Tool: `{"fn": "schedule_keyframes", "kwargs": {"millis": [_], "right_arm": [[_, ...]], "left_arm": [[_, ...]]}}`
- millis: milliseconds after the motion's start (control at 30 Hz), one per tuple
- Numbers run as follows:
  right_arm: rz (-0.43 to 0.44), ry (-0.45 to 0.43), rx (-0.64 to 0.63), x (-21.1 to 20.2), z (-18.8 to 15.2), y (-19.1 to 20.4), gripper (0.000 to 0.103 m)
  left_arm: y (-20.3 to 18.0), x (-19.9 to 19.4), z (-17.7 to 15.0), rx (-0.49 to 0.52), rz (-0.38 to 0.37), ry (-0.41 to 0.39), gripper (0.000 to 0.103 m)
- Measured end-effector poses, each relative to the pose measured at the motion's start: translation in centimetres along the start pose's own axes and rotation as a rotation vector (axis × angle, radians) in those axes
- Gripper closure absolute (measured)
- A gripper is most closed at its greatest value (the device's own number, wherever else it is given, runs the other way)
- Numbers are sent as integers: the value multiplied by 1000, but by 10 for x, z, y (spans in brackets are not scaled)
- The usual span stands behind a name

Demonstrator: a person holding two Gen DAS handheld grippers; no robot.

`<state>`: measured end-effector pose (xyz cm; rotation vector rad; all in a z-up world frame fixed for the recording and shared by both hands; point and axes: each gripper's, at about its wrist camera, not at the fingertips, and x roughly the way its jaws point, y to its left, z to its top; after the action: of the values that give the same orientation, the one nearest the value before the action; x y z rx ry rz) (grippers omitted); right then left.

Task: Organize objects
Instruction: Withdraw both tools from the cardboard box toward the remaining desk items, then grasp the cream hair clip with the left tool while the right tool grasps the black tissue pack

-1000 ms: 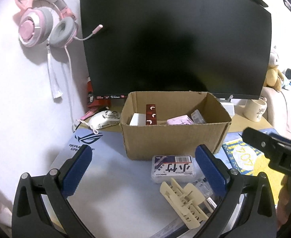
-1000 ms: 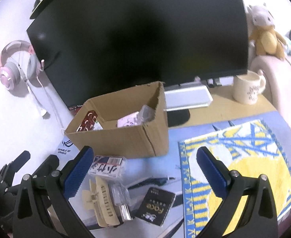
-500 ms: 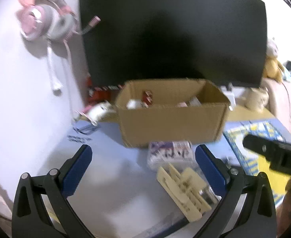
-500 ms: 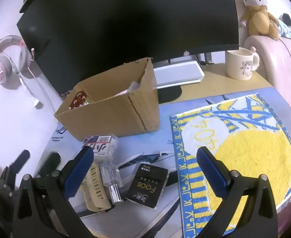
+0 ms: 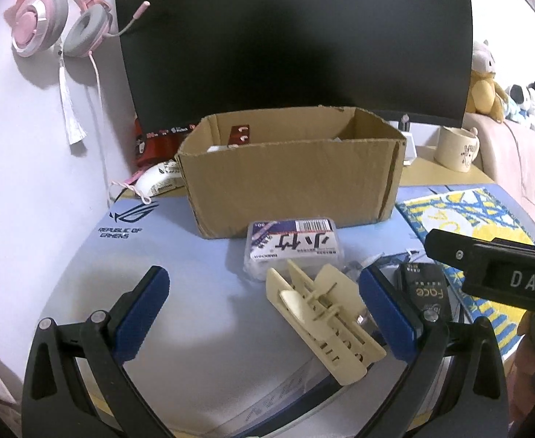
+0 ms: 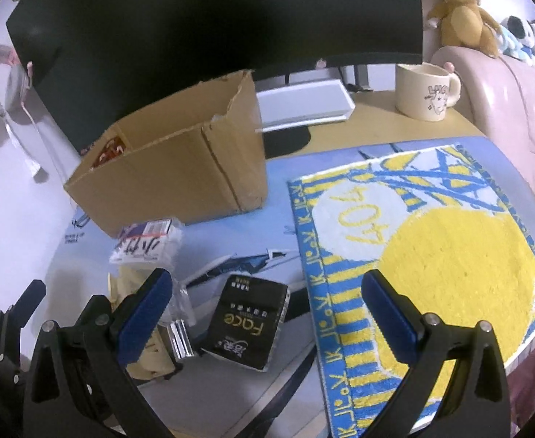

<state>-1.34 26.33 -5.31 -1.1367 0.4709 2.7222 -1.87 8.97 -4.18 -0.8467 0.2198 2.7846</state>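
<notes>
An open cardboard box (image 5: 289, 179) (image 6: 180, 168) stands on the blue desk mat with items inside. In front of it lie a clear plastic case with a barcode label (image 5: 293, 246) (image 6: 147, 242), a cream plastic clip (image 5: 322, 314) (image 6: 147, 350), a small clear shiny packet (image 6: 180, 332) and a black "Face" packet (image 5: 426, 292) (image 6: 247, 325). My left gripper (image 5: 264, 314) is open low over the mat, with the cream clip between its fingers. My right gripper (image 6: 264, 314) is open and empty above the black packet.
A large dark monitor (image 5: 293, 36) stands behind the box. A pink headset (image 5: 56, 14) hangs on the left wall. A yellow and blue towel (image 6: 431, 241) lies on the right. A cream mug (image 6: 424, 91) and plush toys (image 6: 461, 11) sit at the back right.
Both grippers have dropped lower and moved closer to the items in front of the box. The cream clip now lies between my left fingers. Both stay open.
</notes>
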Motion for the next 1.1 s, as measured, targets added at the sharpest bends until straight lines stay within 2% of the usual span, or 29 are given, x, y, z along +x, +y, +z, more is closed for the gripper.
{"fn": "schedule_keyframes", "kwargs": {"millis": [367, 633, 767, 933, 1100], "right_arm": [[-29, 25, -21, 7, -3, 2, 0], [-8, 72, 34, 21, -4, -3, 0], [-43, 91, 27, 31, -7, 0, 0], [-34, 109, 59, 35, -7, -2, 0], [-72, 106, 23, 38, -7, 4, 0]], "left_arm": [[-17, 14, -11, 42, -47, 62, 0], [-26, 23, -22, 89, -21, 91, 0], [-23, 26, -27, 107, 13, 96, 0], [-15, 28, -27, 94, 22, 104, 0], [-13, 35, -26, 86, 12, 93, 0]]}}
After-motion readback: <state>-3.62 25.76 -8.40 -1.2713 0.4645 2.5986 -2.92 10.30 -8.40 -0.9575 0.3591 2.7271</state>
